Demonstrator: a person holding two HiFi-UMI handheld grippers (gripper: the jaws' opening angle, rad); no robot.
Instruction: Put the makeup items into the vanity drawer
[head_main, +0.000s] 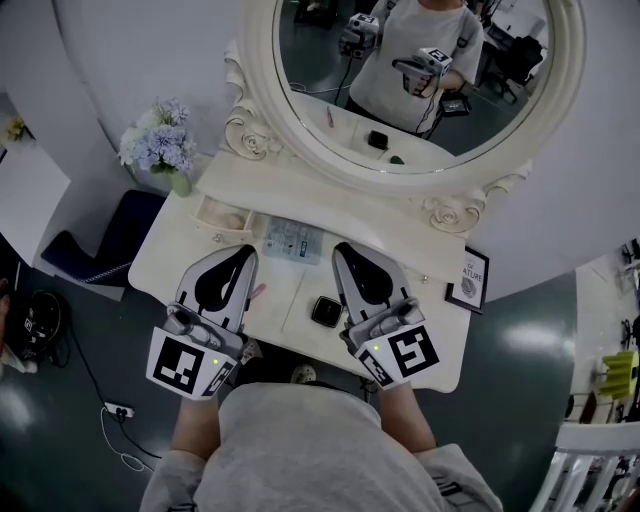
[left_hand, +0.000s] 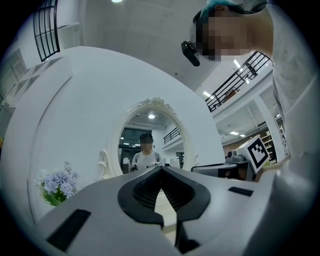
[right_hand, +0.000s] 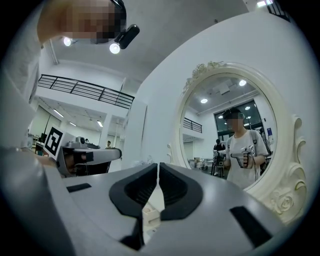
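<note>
The left gripper (head_main: 243, 252) and right gripper (head_main: 346, 250) are both clenched on nothing, with their jaw tips meeting. They are held level, side by side over the vanity top (head_main: 400, 235); I judge this a waiting or travelling pose, not a grasp. Between the 2, just off the right gripper's left flank, a black square compact (head_main: 325, 311) lies flat, with no long axis. At the left gripper's right flank a pink stick (head_main: 259, 292) peeks out, its long axis seemingly slanting toward the mirror (head_main: 262, 70). Ahead-left of the left tips a small drawer (head_main: 207, 210) stands open. Both items lie outside it.
</note>
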